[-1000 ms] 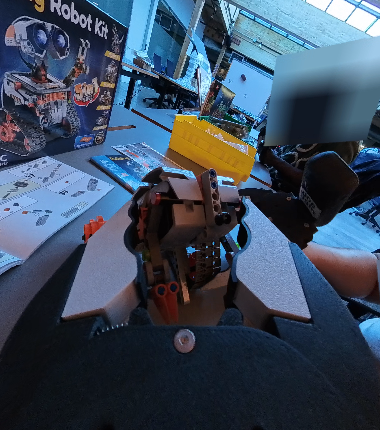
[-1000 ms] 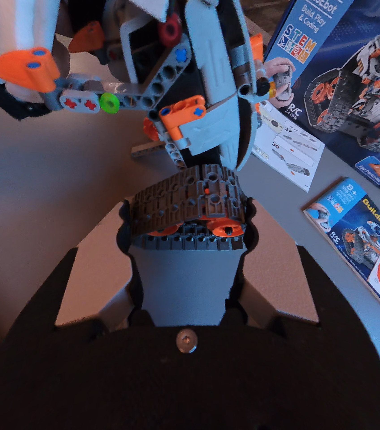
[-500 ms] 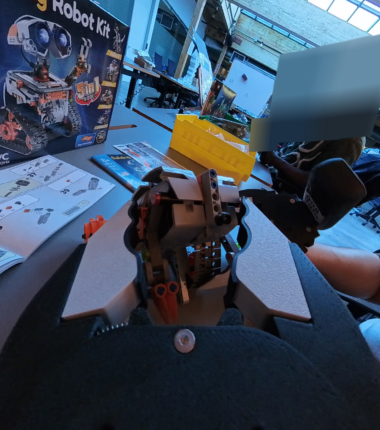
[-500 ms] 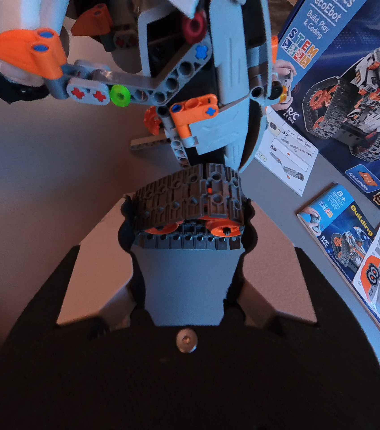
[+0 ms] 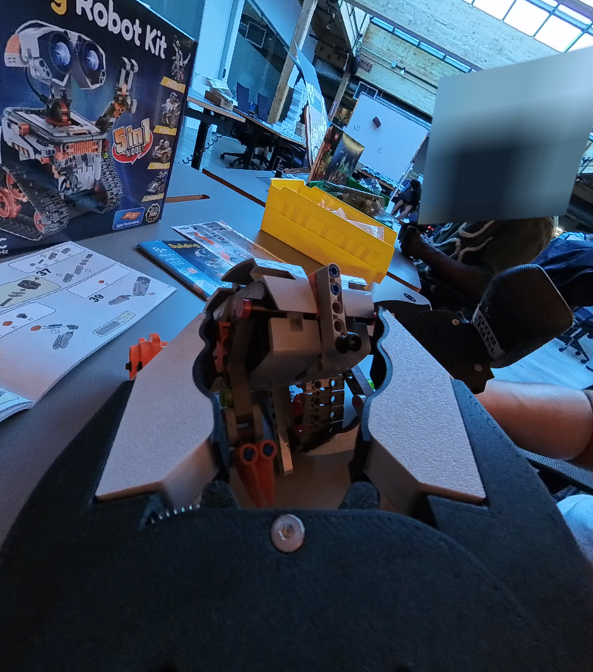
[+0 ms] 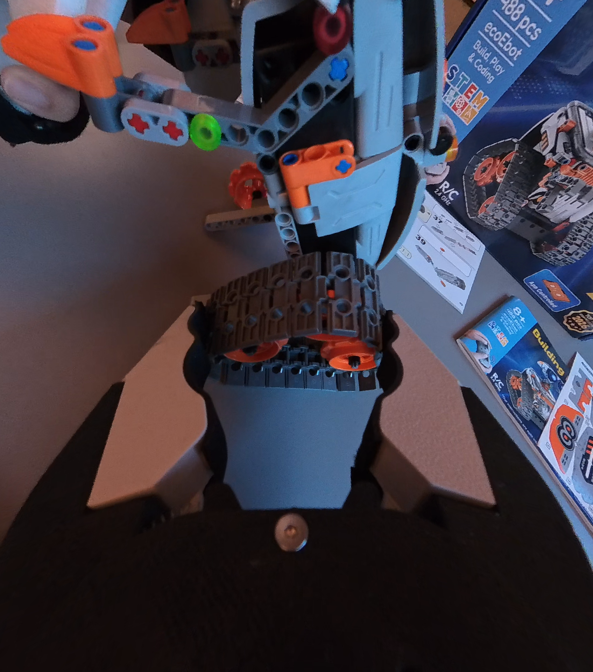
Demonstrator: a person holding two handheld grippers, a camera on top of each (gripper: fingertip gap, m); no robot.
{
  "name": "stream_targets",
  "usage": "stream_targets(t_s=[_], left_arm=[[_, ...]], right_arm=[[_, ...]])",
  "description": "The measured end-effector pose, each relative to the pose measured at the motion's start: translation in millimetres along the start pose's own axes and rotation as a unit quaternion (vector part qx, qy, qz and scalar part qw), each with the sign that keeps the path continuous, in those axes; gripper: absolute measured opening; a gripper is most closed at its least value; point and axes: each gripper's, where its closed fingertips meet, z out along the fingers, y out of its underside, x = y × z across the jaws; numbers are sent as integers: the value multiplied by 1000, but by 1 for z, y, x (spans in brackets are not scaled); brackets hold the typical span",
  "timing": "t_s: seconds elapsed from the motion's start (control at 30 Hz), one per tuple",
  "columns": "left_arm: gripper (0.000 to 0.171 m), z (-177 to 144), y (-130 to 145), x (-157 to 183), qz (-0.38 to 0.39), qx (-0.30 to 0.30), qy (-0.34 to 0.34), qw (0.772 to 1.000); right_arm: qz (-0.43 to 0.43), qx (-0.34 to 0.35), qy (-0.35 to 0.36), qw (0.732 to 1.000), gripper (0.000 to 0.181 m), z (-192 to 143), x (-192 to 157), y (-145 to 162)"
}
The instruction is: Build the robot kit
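Left wrist view: the left gripper [image 5: 289,363] pinches a grey and orange brick-built model [image 5: 287,349] between its two pale fingers [image 5: 164,407], holding it above the grey table [image 5: 186,302]. An orange gear [image 5: 144,354] lies just past its left finger, an open instruction booklet [image 5: 44,312] farther left, a yellow bin [image 5: 324,232] ahead. Right wrist view: the right gripper [image 6: 289,345] is clamped on the model's dark tread assembly [image 6: 298,309], whose orange wheels [image 6: 347,358] sit between its fingertips. A blue kit box [image 6: 542,163] stands to its right.
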Motion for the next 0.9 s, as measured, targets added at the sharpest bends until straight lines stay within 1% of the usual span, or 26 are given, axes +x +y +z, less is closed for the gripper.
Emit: stream_targets(t_s=[0.37, 0.8, 0.9], left_arm=[[86, -4, 2, 3, 9, 5, -2, 1000], [86, -5, 4, 7, 31, -1, 0, 1000], [86, -6, 5, 8, 35, -6, 4, 999]], right_arm=[[-19, 6, 8, 1000, 97, 2, -4, -1], [-29, 12, 17, 999, 99, 2, -7, -2], [-42, 9, 23, 999, 99, 2, -9, -2]])
